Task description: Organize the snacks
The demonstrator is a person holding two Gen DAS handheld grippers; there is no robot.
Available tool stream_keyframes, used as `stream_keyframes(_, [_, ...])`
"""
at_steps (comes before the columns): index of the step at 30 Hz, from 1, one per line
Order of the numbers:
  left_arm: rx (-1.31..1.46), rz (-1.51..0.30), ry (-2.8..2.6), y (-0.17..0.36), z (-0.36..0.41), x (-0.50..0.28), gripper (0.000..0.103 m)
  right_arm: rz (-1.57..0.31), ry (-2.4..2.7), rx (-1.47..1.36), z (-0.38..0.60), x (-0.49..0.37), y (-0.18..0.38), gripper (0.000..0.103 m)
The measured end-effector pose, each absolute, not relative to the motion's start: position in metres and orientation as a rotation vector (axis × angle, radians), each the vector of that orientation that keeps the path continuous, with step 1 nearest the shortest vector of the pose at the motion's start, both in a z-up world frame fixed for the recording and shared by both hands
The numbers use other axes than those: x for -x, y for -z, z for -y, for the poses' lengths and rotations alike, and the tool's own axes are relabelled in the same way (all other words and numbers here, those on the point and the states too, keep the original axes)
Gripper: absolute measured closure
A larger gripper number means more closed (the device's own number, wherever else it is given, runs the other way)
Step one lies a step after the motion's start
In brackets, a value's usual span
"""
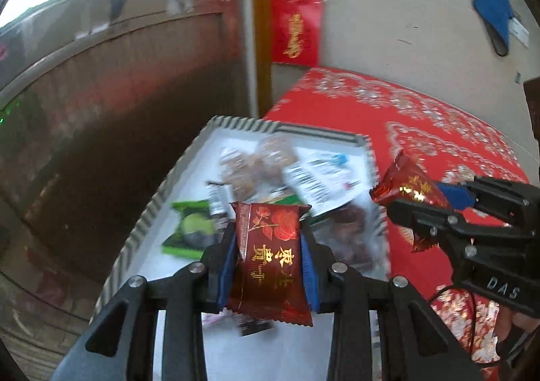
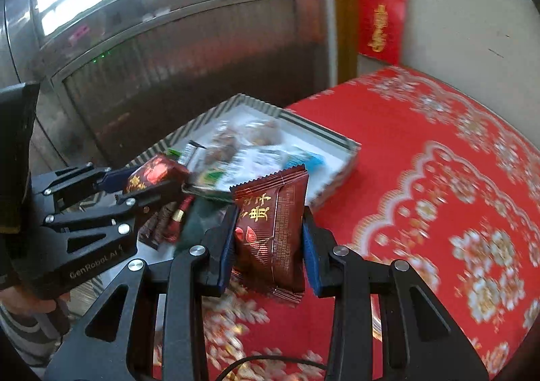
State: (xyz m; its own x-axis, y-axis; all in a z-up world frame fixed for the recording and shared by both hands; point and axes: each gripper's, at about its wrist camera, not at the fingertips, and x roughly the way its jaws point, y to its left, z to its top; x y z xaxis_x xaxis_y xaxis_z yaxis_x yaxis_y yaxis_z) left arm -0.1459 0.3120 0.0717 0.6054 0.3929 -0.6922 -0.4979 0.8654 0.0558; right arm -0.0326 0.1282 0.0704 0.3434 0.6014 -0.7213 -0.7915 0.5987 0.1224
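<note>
My left gripper [image 1: 268,246] is shut on a dark red snack packet [image 1: 268,262] with a rose and gold print, held above the white tray [image 1: 189,158] with a striped rim. My right gripper [image 2: 268,235] is shut on a second dark red packet [image 2: 273,232], held above the red cloth just right of the tray [image 2: 341,144]. Each gripper shows in the other's view: the right one [image 1: 435,208] with its packet [image 1: 408,188], the left one [image 2: 141,188] with its packet [image 2: 155,175]. Several snacks lie in the tray, among them a green packet [image 1: 192,229].
The tray sits at the left edge of a table under a red flowered cloth [image 2: 438,178]. A brown metal gate [image 1: 101,110] stands beyond the table's left side. Red paper decorations [image 1: 297,29] hang on the wall behind.
</note>
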Motion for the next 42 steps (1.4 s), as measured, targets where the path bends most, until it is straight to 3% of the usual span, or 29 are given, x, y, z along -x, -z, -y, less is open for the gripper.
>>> stream_keyframes(15, [0.139, -0.787, -0.628, -0.049, -0.329, 0.153, 0.064, -0.848, -0.987, 0.361, -0.197, 0.048, -0.047, 0.069])
stream_keyframes(17, [0.132, -0.789, -0.659, -0.047, -0.329, 0.154, 0.063, -0.835, -0.984, 0.374, -0.199, 0.052, -0.045, 0.063])
stream_keyframes(18, [0.132, -0.787, -0.672, -0.046, -0.330, 0.155, 0.059, -0.826, -0.985, 0.372, -0.199, 0.054, -0.046, 0.060])
stream_keyframes(19, [0.139, -0.785, -0.682, -0.045, -0.332, 0.156, 0.047, -0.817, -0.983, 0.369, -0.197, 0.055, -0.047, 0.055])
stream_keyframes(21, [0.159, -0.766, -0.692, -0.045, -0.334, 0.159, 0.031, -0.815, -0.990, 0.356, -0.192, 0.057, -0.049, 0.054])
stream_keyframes(25, [0.128, -0.712, -0.727, -0.051, -0.328, 0.165, 0.016, -0.793, -0.995, 0.337, -0.178, 0.065, -0.054, 0.043])
stream_keyframes(33, [0.147, -0.641, -0.752, -0.060, -0.316, 0.177, 0.005, -0.722, -0.949, 0.314, -0.145, 0.085, -0.066, 0.043])
stream_keyframes(37, [0.148, -0.614, -0.738, -0.064, -0.304, 0.178, 0.003, -0.668, -0.849, 0.290, -0.131, 0.092, -0.071, 0.032])
stream_keyframes(42, [0.126, -0.591, -0.742, -0.069, -0.290, 0.180, 0.002, -0.641, -0.766, 0.255, -0.120, 0.092, -0.072, 0.031])
